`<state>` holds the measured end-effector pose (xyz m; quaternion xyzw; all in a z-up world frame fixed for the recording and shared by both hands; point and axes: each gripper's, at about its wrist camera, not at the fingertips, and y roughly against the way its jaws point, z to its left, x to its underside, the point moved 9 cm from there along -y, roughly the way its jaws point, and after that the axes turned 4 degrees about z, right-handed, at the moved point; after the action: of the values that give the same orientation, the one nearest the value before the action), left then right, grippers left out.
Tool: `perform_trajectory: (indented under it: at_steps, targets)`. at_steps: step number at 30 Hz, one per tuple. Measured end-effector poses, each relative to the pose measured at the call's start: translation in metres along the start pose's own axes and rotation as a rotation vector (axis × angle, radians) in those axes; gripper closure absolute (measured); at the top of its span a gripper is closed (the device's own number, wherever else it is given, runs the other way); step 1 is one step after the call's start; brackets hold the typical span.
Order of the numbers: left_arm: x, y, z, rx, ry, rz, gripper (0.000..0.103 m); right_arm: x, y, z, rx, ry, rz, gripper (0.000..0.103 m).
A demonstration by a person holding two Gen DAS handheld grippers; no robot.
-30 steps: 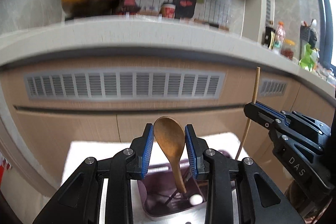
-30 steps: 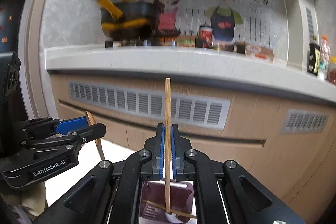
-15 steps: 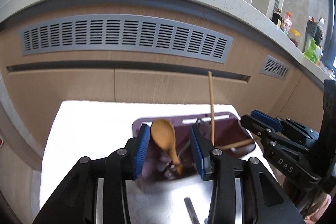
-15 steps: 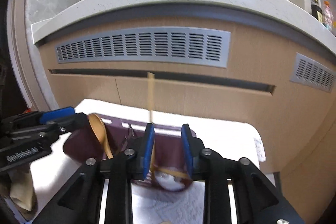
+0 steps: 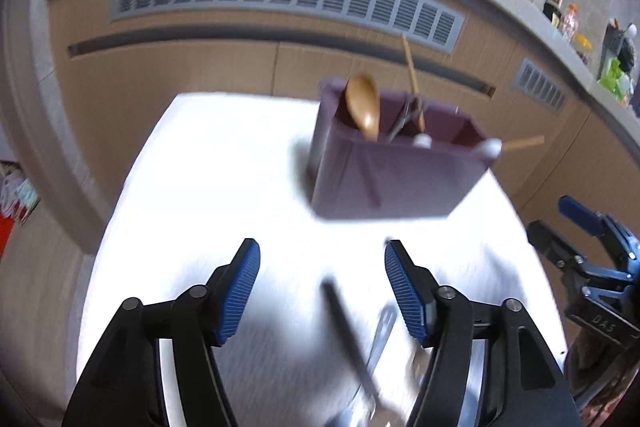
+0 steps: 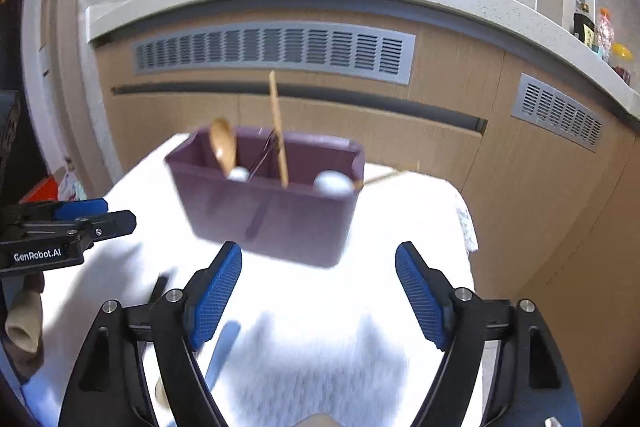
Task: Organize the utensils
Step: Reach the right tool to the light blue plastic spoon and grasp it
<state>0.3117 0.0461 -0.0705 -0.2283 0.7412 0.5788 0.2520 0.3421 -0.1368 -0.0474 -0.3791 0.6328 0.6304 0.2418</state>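
Your left gripper [image 5: 322,283] and right gripper [image 6: 318,291] are both spread and empty now, backed off from the purple caddy [image 6: 272,211]. The wooden spoon [image 5: 363,107] and chopstick [image 6: 278,129] you released stand inside it; blurred utensils, probably metal [image 5: 352,343], lie nearer than it.

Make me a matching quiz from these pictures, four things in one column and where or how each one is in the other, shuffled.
Things:
1. wooden spoon
2. upright wooden chopstick
3. left gripper
4. dark slim utensil

States:
A. lying flat on the white cloth
B. open, holding nothing
C. standing in the purple plastic holder, left compartment
D. standing in the holder, near its middle divider

Pairs: 1-C, 2-D, 3-B, 4-A
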Motion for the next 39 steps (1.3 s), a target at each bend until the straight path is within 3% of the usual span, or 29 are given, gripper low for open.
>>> perform_trajectory:
  at_steps: [8,13,16,20,25,31,34,36,39]
  targets:
    - [0.059,0.016,0.005,-0.037,-0.01,0.047,0.03,0.067,0.012,0.029,-0.036,0.053,0.112,0.021]
    - [0.069,0.021,0.013,-0.062,0.014,0.056,0.028,0.107,0.023,0.054,-0.141,0.041,0.195,0.021]
    - [0.068,0.023,0.019,-0.065,0.047,0.05,0.028,0.119,0.03,0.063,-0.135,0.029,0.199,0.021]
    - [0.067,0.026,0.02,-0.068,0.06,0.039,0.028,0.126,0.027,0.066,-0.098,-0.014,0.209,0.041]
    - [0.069,0.033,0.025,-0.081,0.066,0.023,0.023,0.135,0.021,0.085,-0.134,-0.004,0.253,0.041]
    - [0.071,0.039,0.036,-0.072,0.093,0.011,0.023,0.138,0.014,0.09,-0.058,0.02,0.278,0.044]
    - [0.069,0.04,0.039,-0.067,0.109,0.009,0.023,0.139,0.015,0.09,-0.052,0.018,0.283,0.056]
    - [0.07,0.041,0.038,-0.064,0.109,0.008,0.023,0.138,0.015,0.088,-0.046,0.013,0.28,0.069]
    - [0.07,0.043,0.035,-0.064,0.102,0.006,0.023,0.138,0.016,0.086,-0.046,0.013,0.278,0.075]
